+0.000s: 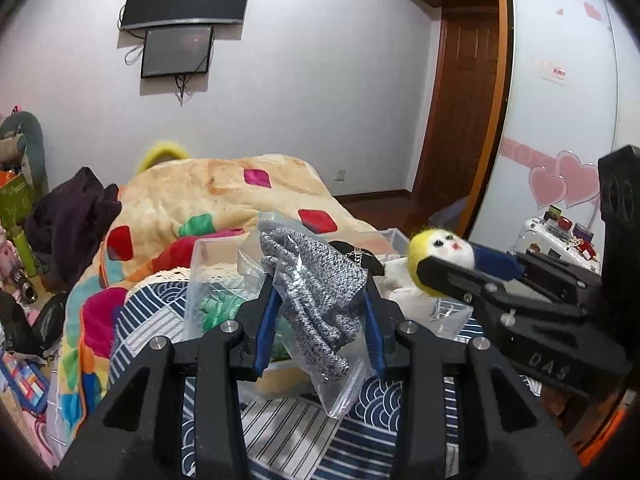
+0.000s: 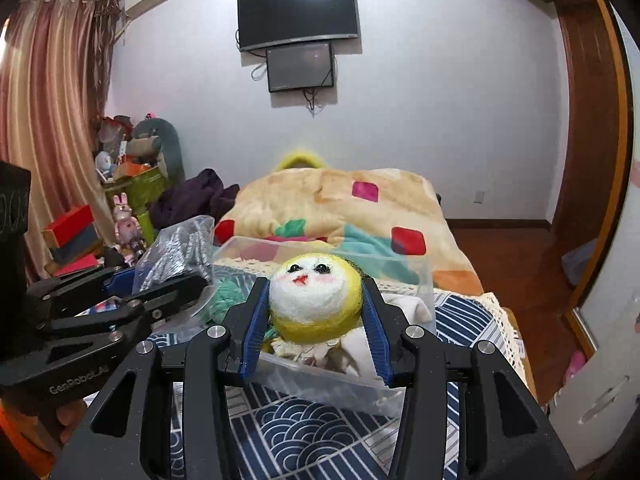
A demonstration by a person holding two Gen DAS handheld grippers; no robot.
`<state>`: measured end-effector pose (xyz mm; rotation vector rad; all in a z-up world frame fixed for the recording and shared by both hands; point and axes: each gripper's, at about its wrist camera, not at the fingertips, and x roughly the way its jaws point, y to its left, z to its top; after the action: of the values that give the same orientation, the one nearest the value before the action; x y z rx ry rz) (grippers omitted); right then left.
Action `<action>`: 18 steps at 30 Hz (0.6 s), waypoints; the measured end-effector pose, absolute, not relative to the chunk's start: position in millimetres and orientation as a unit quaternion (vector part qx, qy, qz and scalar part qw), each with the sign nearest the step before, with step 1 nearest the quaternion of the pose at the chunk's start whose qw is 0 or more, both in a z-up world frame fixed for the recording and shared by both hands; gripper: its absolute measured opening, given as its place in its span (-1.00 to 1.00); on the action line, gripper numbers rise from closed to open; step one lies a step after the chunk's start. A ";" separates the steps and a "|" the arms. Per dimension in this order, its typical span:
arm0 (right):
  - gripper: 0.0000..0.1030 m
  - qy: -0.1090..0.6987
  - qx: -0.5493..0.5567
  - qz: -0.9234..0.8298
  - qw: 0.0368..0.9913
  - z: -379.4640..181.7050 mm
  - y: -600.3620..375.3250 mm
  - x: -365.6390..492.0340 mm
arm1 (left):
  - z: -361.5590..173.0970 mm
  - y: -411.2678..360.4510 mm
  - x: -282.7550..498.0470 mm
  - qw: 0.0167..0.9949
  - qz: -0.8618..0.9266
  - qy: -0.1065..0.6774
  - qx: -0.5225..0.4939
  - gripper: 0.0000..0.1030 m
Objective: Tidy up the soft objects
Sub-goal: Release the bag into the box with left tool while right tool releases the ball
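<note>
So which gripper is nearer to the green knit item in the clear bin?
Left. The left gripper, shut on the bagged grey knit, hangs just above the green knit item. The right gripper holds the felt doll head over the clear bin's other side.

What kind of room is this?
Most likely a bedroom: a bed under a colourful fleece blanket, a wall-mounted TV, and curtains by the window side.

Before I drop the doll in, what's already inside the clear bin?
Inside the clear bin: green yarn and pale cloth. The doll, gripped in the right tongs, hides the rest.
</note>
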<state>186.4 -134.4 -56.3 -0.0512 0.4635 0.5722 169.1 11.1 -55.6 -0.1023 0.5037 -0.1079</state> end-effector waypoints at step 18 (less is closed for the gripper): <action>-0.15 0.312 -0.016 0.265 0.912 -98.7 -137.4 214.6 | -103.0 7.5 226.1 0.935 -0.061 0.344 -0.066 0.05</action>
<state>214.6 -137.4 -98.7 -0.0320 0.6437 0.5464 226.1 7.5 -103.0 -0.1345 0.7039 -0.1239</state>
